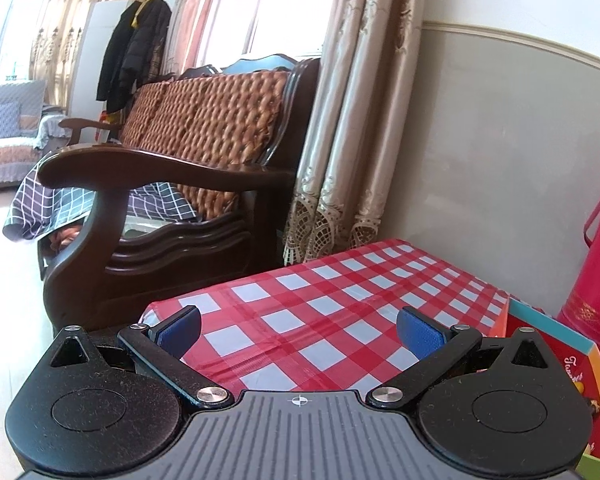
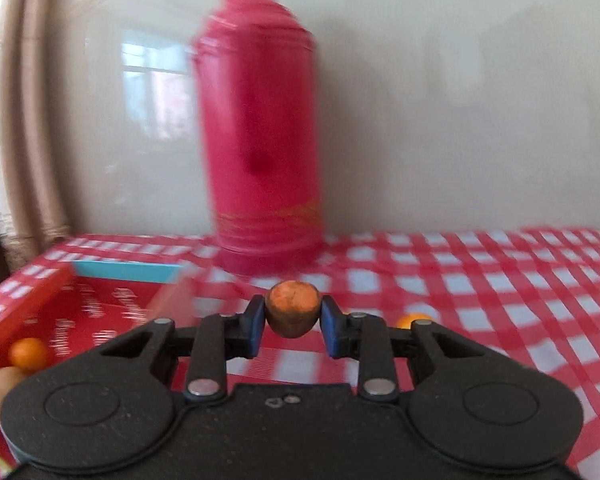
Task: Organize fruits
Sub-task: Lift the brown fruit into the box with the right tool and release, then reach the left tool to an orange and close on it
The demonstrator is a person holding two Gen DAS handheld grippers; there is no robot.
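Right wrist: right hand-held gripper (image 2: 293,320) clamps brown-orange fruit (image 2: 292,314); left hand-held gripper (image 1: 299,330) gapes empty.

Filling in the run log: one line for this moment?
right gripper: shut on orange-brown fruit | left gripper: open, empty | red box: holds orange

Not much lettering is showing itself here. On the red box (image 1: 556,364) at the left gripper's right, a pale cursive word is peeking out along the inner wall, starting with what looks like a "T", but the rest is running off too small to read. From the right wrist view, the same red box (image 2: 100,308) is showing rows of slanted white script on its floor, all smeared by blur. Nothing else is carrying legible writing.
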